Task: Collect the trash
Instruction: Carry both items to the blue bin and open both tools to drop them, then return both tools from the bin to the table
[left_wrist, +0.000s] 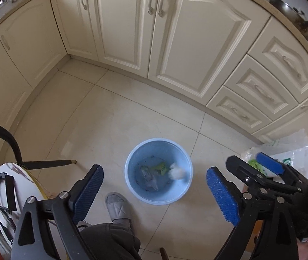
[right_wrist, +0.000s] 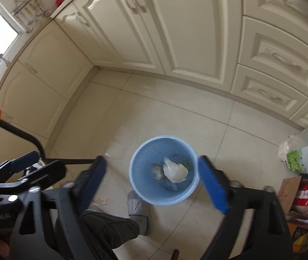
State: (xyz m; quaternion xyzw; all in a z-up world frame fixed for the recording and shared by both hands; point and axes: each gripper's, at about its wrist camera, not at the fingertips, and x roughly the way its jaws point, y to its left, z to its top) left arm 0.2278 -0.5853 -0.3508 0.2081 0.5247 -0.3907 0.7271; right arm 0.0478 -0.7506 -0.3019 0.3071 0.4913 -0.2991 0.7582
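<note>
Blue plastic bin (right_wrist: 164,170): sitting at frame centre, holding white crumpled paper (right_wrist: 174,170), seemingly dropping in.
Left gripper (left_wrist: 155,191): hanging wide apart, gripping nothing.
Right gripper (right_wrist: 151,183): gaping, carrying nothing.
Progress: nearing completion, judging by bin contents.

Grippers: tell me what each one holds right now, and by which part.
Nothing is held. The left gripper and right gripper are both open above the blue bin, where white crumpled paper sits.

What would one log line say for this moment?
left claw: open | right claw: open | round blue plastic bin: holds white crumpled paper
</note>
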